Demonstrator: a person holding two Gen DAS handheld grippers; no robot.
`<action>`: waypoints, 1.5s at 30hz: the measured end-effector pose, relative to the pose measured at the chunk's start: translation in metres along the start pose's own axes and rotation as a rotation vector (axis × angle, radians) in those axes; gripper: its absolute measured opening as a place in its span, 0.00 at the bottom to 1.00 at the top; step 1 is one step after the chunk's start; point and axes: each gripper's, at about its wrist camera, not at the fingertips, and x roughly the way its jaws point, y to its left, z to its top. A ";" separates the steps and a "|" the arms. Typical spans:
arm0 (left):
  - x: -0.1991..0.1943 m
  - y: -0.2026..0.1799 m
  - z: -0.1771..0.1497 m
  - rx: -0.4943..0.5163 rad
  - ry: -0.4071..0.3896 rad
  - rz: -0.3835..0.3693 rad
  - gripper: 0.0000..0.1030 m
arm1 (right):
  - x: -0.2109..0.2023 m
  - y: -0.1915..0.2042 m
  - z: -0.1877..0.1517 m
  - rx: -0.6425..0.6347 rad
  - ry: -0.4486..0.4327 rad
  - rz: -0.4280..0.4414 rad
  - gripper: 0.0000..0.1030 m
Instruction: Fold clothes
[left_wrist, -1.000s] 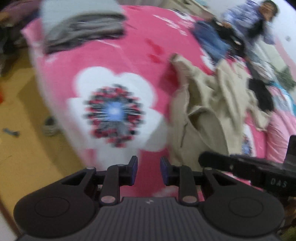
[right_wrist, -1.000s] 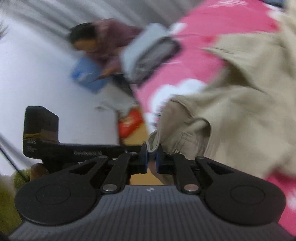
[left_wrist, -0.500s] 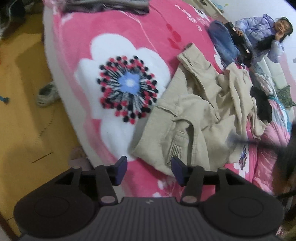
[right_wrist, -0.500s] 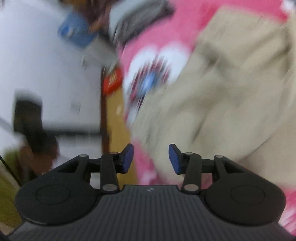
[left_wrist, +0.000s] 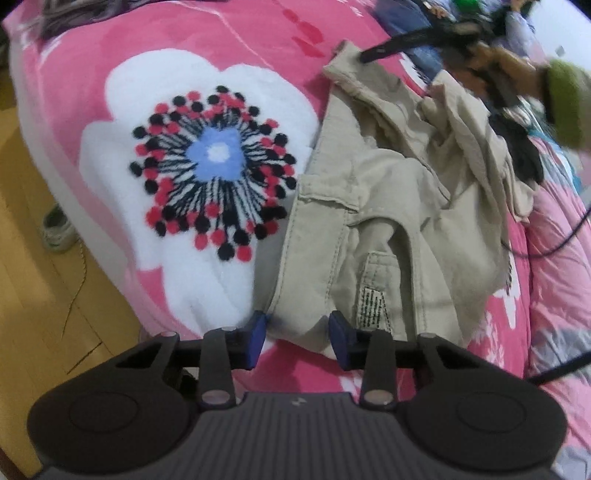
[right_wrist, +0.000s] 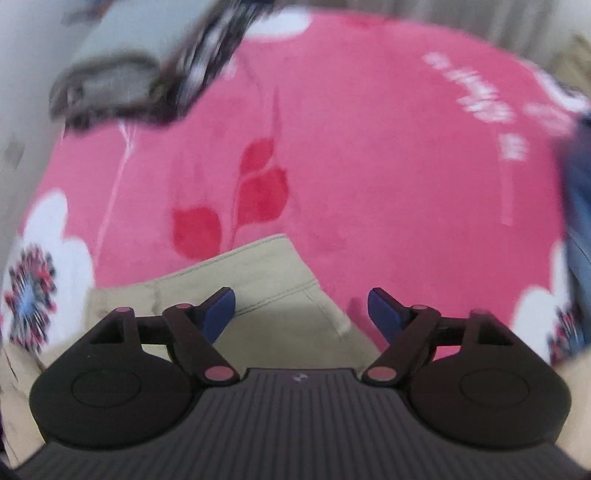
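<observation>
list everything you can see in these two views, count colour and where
khaki trousers: 1, beige, crumpled on the blanket, near edge between the left gripper's fingers
blanket: 1, pink with white flowers and red leaves, covering the bed
folded clothes: 1 stack, grey and dark, far corner of the bed, blurred
shoe: 1, pale, on the wooden floor beside the bed
black garment: 1, past the trousers
cable: 1, dark, across the blanket's right side
seated person: 1, blue legs, far edge
green sleeve: 1, on the arm carrying the right gripper
left gripper: 1, black with blue pads, closing around the trouser edge
right gripper: 1, opening over the trousers' far corner
</observation>
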 end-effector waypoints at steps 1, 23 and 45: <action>-0.001 0.000 0.002 0.015 0.006 -0.006 0.32 | 0.008 -0.001 0.003 -0.004 0.049 0.044 0.76; -0.011 -0.024 0.064 0.037 0.025 0.009 0.04 | -0.087 0.066 -0.045 0.142 -0.091 0.007 0.07; -0.428 -0.319 0.131 0.530 -1.044 -0.207 0.03 | -0.621 0.224 -0.224 0.388 -1.339 -0.695 0.06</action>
